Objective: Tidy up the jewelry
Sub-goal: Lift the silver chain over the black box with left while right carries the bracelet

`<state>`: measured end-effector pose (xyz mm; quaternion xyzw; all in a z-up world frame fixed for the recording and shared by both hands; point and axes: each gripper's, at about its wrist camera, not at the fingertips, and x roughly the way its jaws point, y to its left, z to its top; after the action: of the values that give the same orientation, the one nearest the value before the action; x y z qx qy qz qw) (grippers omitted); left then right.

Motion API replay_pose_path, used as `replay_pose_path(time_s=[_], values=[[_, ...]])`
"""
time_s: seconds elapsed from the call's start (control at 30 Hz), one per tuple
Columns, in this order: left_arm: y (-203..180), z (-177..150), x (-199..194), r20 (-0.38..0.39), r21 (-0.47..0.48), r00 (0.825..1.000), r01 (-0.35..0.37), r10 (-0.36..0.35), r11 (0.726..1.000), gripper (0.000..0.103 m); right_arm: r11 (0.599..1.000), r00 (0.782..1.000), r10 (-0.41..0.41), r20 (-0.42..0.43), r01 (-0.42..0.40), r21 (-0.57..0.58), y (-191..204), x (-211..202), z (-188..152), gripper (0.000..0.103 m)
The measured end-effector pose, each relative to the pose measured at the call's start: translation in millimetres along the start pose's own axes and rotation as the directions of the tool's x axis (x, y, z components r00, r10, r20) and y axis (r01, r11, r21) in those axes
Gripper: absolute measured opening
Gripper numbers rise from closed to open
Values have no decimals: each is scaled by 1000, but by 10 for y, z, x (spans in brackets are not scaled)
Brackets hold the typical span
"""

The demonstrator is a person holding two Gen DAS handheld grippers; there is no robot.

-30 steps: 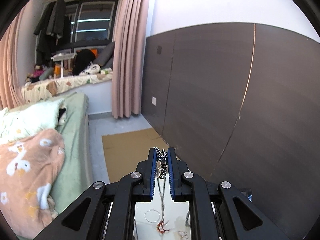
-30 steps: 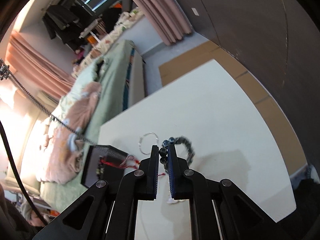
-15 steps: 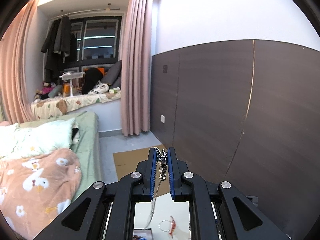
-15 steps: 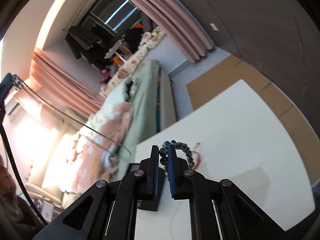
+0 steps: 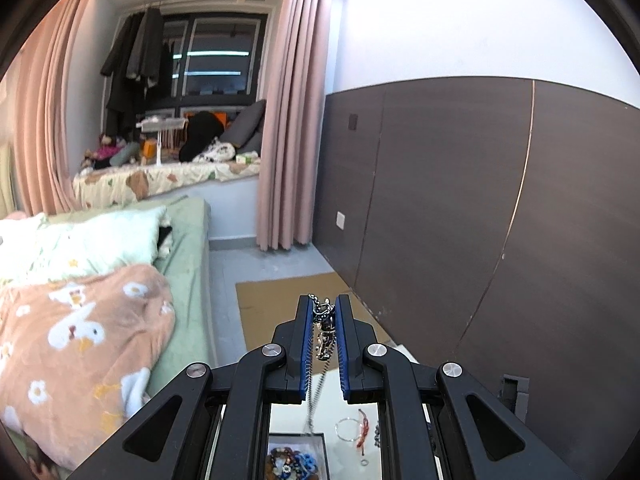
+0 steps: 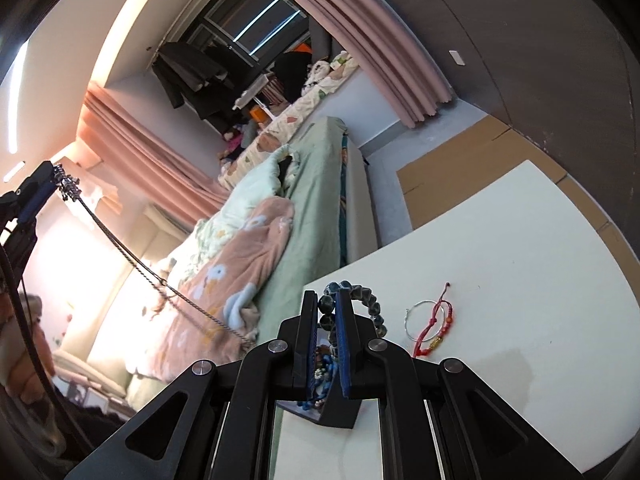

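- The left tool (image 5: pixel 324 322) is clenched on the clasp end of a silver chain (image 5: pixel 318 392); the rest of the chain hangs down toward the table (image 6: pixel 520 248).
- In the right wrist view that chain runs slack from the raised left tool at the far left down behind the right tool's frame.
- The right tool (image 6: pixel 328 312) is clenched on a dark bead bracelet (image 6: pixel 370 300), held up off the table just above a small black box (image 6: pixel 338 412).
- The box already holds blue and brown beaded pieces. A thin silver hoop (image 6: pixel 424 318) and a red cord bracelet (image 6: pixel 436 326) lie touching on the table just right of it, not yet put away.
- The step in hand looks like carrying 2 pieces to the box at once.
- The next move calls for lowering each piece over the box opening before letting go. The long chain probably needs feeding in slowly, or it may drape over the rim or snag the bracelet.
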<state>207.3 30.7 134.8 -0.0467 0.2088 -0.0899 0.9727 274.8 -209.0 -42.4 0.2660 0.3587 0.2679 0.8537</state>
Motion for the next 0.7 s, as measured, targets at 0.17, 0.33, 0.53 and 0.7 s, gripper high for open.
replay_pose_path(time_s=[0.17, 0.33, 0.53, 0.7], values=[[131, -232, 176, -45, -38, 999, 6, -7, 999, 11, 999, 999, -47, -11, 47, -3, 1, 98, -42, 11], [265, -560, 455, -110, -106, 994, 6, -17, 994, 11, 994, 994, -108, -31, 108, -1, -39, 199, -78, 11], [424, -951, 725, -161, -157, 987, -8, -17, 988, 12, 989, 988, -147, -41, 147, -13, -32, 260, -94, 11], [647, -1204, 893, -231, -232, 973, -28, -27, 972, 12, 994, 994, -102, -37, 101, -35, 87, 265, -109, 11]])
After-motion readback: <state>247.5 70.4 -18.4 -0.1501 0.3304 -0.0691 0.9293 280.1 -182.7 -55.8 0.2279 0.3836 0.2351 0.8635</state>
